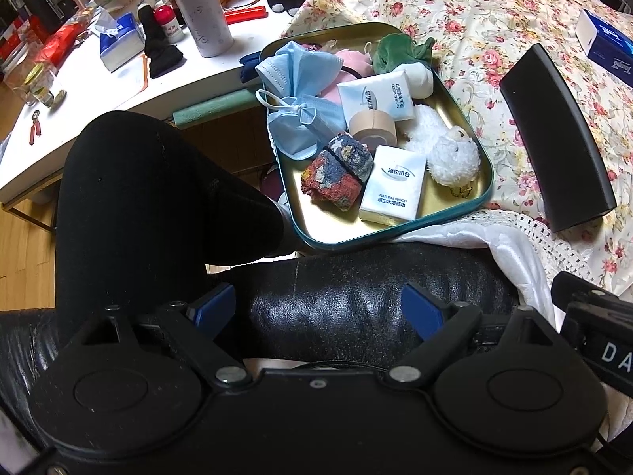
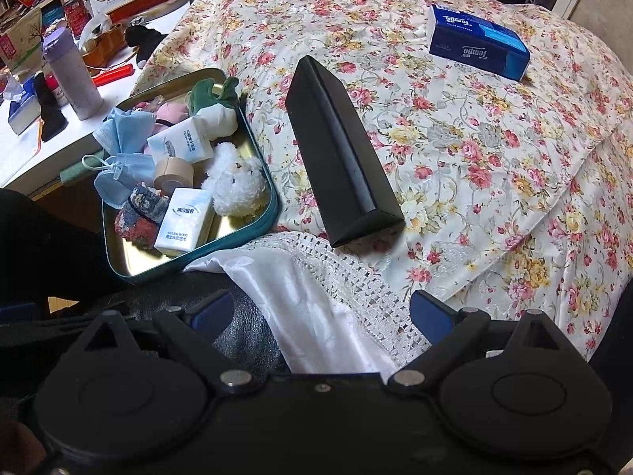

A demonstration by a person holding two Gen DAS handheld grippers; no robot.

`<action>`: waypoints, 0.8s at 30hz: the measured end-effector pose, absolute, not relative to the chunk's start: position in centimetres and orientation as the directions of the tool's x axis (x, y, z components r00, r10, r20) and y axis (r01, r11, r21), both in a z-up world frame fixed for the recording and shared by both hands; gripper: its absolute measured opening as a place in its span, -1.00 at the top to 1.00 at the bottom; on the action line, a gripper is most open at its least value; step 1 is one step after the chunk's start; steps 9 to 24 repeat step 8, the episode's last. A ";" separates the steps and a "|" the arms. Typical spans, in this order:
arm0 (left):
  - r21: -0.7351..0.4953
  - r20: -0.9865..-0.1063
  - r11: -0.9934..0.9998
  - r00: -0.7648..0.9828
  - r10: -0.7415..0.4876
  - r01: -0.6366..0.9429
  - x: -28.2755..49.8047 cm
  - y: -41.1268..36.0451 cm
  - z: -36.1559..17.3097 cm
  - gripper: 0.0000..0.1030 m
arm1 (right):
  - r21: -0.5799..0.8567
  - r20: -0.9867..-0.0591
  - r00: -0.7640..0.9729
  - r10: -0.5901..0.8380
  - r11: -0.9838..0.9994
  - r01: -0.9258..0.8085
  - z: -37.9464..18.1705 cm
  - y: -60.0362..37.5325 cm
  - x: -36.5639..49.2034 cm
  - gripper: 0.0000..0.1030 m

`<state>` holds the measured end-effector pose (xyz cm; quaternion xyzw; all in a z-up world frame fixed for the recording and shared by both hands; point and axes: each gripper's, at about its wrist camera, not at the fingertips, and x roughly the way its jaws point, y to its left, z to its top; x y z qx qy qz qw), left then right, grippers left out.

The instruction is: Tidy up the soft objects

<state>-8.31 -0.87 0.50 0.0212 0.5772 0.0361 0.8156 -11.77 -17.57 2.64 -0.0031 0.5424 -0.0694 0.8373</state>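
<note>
A green-rimmed gold tray (image 1: 324, 233) (image 2: 130, 265) sits at the near edge of the floral bedspread. It holds blue face masks (image 1: 300, 79) (image 2: 122, 130), two white tissue packs (image 1: 395, 186) (image 2: 184, 217), a tape roll (image 1: 372, 128), a white plush toy (image 1: 447, 150) (image 2: 233, 186), a mottled red-blue cloth (image 1: 336, 174) (image 2: 140, 213), a green plush (image 1: 399, 53) and pink items. My left gripper (image 1: 318, 310) is open and empty, low over a black leather surface, short of the tray. My right gripper (image 2: 322, 312) is open and empty over white lace-edged cloth (image 2: 316, 301).
A long black box (image 2: 340, 154) (image 1: 554, 138) lies on the bedspread right of the tray. A blue Tempo tissue box (image 2: 478, 41) lies further back. A white desk (image 1: 99, 95) to the left holds a purple-capped bottle (image 1: 199, 12), tissues and clutter. A black-clad leg (image 1: 138, 198) is at the left.
</note>
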 end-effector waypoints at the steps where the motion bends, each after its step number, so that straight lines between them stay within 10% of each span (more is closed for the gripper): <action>1: 0.075 -0.941 0.996 0.329 0.083 -0.037 -8.3 -0.8 0.5 -0.72 | -0.081 -0.908 0.402 -0.120 0.990 0.112 2.6 -17.5 -11.8 -0.86; 24: 0.092 -0.936 0.995 0.338 0.098 -0.034 -8.4 -0.8 0.4 -0.72 | -0.086 -0.908 0.400 -0.122 0.991 0.105 2.6 -17.3 -11.9 -0.86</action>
